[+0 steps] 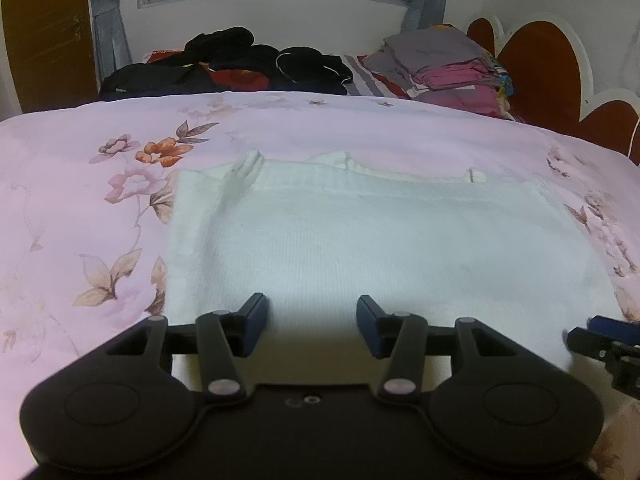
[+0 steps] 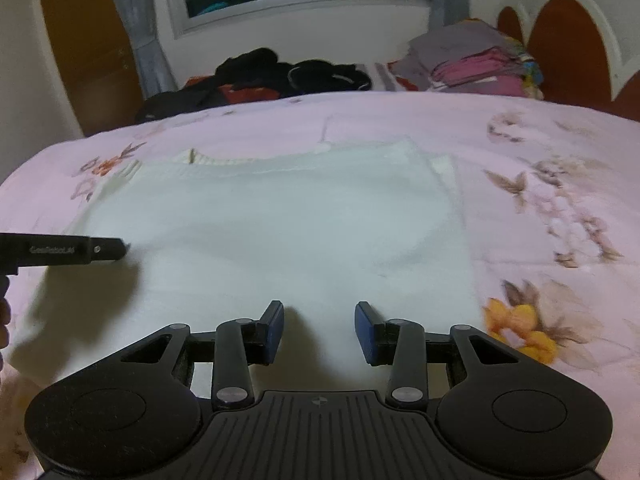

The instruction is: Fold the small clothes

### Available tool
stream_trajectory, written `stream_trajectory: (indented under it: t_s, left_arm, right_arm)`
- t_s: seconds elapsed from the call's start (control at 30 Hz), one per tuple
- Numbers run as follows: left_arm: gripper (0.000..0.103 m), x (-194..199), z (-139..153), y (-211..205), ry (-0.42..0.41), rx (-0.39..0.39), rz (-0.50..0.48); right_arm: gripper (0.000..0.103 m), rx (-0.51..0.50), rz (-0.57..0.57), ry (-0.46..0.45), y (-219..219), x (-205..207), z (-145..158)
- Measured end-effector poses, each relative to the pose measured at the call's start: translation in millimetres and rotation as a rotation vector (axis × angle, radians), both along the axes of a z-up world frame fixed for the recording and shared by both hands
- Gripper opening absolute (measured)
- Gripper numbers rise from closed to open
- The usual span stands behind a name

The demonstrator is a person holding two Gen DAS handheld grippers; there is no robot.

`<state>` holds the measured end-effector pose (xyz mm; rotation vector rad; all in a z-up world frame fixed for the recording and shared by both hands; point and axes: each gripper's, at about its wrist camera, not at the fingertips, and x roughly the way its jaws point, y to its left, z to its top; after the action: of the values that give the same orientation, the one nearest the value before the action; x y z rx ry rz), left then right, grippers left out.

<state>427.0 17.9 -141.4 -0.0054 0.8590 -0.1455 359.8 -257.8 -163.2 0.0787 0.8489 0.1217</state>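
Left gripper and right gripper both hover with jaws spread, grasping nothing, over the near hem of the white knit garment, which lies flat mid-bedspread; clothes piles line the far edge.

white knit garment lies flat, seemingly part-folded, on bedspread.

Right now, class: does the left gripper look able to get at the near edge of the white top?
Probably yes. The left gripper is open just over the white top on the bedspread, with nothing lying between them.
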Motion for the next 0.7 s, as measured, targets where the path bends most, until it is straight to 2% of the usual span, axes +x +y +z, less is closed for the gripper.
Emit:
stream_trajectory:
  t_s: [0.17,0.3,0.4,0.5,0.57,0.7]
  left_arm:
    - [0.053,-27,9,0,-0.006,0.006,-0.075]
    - [0.053,-50,4,3,0.027,-0.001,-0.103]
    - [0.054,-60,-2,8,0.054,0.009,-0.103]
    - [0.054,-64,-6,13,0.058,0.036,-0.103]
    - [0.054,-66,-4,16,0.064,0.023,-0.094]
    - [0.056,-70,-1,19,0.078,0.003,-0.076]
  right_arm:
    - [0.039,-0.038,-0.028,0.029,-6,-10,-3]
    - [0.039,-0.048,-0.048,0.025,-5,-20,0]
    - [0.039,-0.073,-0.054,0.038,-6,-25,-6]
    - [0.039,-0.048,-0.082,0.037,-9,-30,0]
    - [0.039,-0.035,-0.082,0.025,-7,-34,4]
    - [0.039,-0.075,-0.066,0.05,-1,-37,-3]
